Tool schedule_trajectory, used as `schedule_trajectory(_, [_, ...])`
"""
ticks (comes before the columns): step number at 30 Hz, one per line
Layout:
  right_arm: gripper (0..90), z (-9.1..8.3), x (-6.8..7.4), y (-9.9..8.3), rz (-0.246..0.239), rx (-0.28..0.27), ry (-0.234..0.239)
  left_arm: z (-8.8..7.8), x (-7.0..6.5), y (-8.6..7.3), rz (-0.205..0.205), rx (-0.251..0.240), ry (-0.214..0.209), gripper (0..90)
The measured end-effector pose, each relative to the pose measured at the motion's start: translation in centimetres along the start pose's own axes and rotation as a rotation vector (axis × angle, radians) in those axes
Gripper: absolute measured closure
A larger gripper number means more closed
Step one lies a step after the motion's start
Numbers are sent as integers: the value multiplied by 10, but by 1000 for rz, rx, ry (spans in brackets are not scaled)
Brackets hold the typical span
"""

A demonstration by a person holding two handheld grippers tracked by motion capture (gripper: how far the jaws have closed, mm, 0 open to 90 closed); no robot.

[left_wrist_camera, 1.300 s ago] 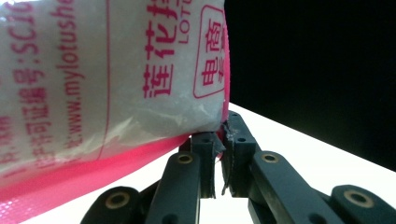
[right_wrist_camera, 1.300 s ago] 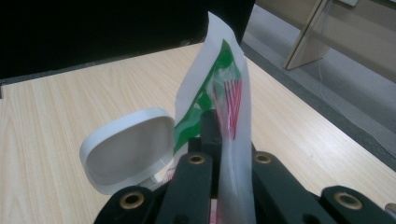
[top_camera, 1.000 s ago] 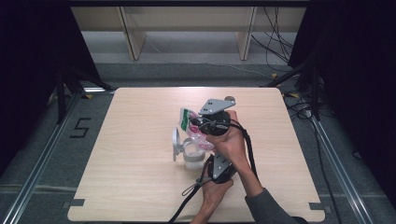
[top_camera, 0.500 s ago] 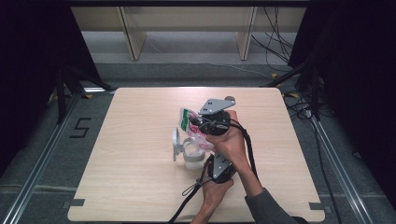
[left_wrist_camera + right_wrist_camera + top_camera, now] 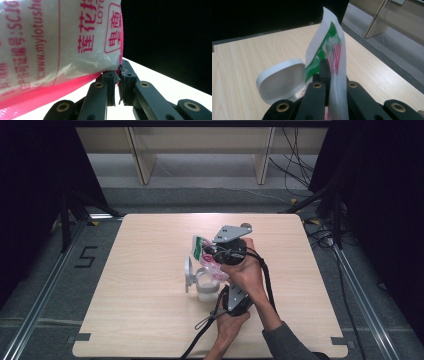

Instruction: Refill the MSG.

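Nothing has shifted since the earlier frame. At frame centre, the right gripper and left gripper each have their fingers clamped on the bag above the open container on the table — pouring step; next, tilt gently.

Plastics over pale wood

From my seat the desk reads as light wood-grain laminate, smooth and matt. The bag is thin plastic film, glossy and crinkled, frosted white with pink print and a pink sealed hem; its top end looks white with green and red print. The container and its hinged lid look like smooth white plastic with a soft sheen. My left tool and right tool have matt black plastic jaws with brass-coloured rivets; the right one carries a dull grey plate, seemingly metal.
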State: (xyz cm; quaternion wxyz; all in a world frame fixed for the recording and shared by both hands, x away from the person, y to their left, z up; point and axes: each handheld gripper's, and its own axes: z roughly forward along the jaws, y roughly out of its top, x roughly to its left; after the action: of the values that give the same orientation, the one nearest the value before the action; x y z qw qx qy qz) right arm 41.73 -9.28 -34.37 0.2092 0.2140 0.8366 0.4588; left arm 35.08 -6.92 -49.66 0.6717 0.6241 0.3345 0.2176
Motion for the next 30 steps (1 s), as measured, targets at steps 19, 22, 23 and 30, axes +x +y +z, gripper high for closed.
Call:
schedule_trajectory(19, [900, -1, -1, 1, -2, 6, 11, 0, 0, 1, -3, -1, -1, 839])
schedule_trajectory(22, [900, -1, -1, 1, -1, 4, 12, 0, 0, 0, -2, -1, 1, 839])
schedule_trajectory(23, [900, -1, -1, 1, 3, 7, 12, 0, 0, 1, -2, -1, 1, 839])
schedule_trajectory(30, [900, -2, 0, 1, 4, 7, 11, 0, 0, 1, -3, -1, 0, 839])
